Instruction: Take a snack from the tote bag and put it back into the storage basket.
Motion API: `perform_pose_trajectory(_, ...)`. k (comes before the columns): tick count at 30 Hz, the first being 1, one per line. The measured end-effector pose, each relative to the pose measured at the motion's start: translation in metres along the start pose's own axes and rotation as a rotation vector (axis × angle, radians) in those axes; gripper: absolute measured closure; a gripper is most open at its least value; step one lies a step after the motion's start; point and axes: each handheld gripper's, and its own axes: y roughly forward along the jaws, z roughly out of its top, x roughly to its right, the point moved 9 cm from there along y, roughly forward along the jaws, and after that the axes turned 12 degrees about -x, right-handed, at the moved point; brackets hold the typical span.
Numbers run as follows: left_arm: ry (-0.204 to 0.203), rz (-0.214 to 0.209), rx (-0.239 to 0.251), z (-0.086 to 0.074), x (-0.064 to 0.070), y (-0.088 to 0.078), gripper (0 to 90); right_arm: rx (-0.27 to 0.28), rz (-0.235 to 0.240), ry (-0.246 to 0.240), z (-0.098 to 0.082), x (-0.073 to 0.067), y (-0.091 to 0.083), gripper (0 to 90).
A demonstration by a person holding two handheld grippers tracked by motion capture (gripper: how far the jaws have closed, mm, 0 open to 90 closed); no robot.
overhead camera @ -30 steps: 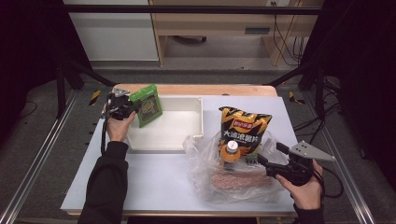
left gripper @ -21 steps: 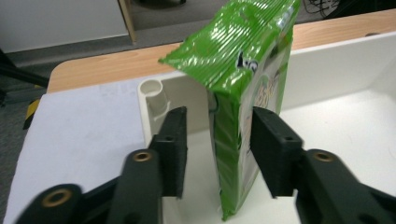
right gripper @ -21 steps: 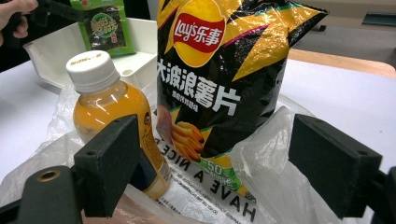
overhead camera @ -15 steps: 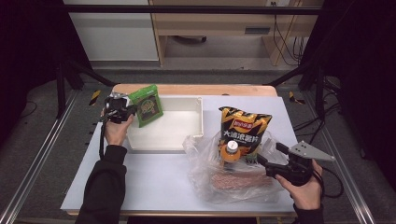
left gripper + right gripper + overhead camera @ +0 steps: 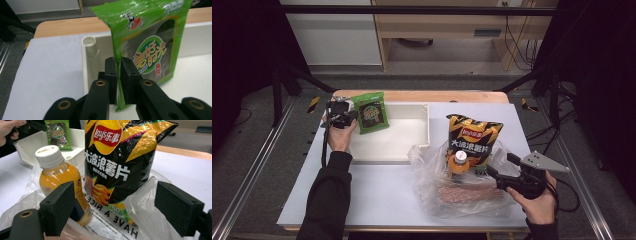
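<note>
So our left tongs (image 5: 116, 65) have just clamped down on the bottom edge of the green snack packet (image 5: 150, 42), jaws nearly touching with the foil pinched between them. In the high view the packet (image 5: 370, 111) sits upper left of the frame, over the left rim of the white tray (image 5: 428, 125), and compared with a second ago it's barely moved, just the squeeze got tighter. We read that as the grab being done, so the packet is ready to be lifted away or set down in the tray, whichever way this is going. Our right tongs (image 5: 125, 205) are wide open with nothing pinched, hovering in the lower right of the high view at the mouth of the clear plastic bag (image 5: 432, 165). Right in front of them stand the orange drink bottle (image 5: 60, 177) and the black-and-yellow chip bag (image 5: 120, 160), both inside the plastic. That hand hasn't shifted at all, so it looks like it's waiting its turn.
</note>
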Motion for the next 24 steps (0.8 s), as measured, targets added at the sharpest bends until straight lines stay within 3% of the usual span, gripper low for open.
perform_pose_trajectory(6,0.008,-0.033,0.012,-0.002,0.002,-0.005,73.0,0.0,0.004,-0.006,0.0,-0.001,0.0,17.3)
perform_pose_trajectory(10,0.006,-0.06,0.046,-0.004,0.002,-0.016,68.2,0.004,0.005,-0.002,0.001,-0.002,0.0,17.7)
perform_pose_trajectory(14,0.009,-0.081,0.09,-0.008,0.002,-0.033,63.0,0.013,0.004,-0.001,0.002,-0.001,-0.001,18.4)
perform_pose_trajectory(24,0.071,-0.123,0.169,-0.028,0.014,-0.078,49.3,0.033,0.008,-0.013,0.004,-0.002,-0.003,21.2)
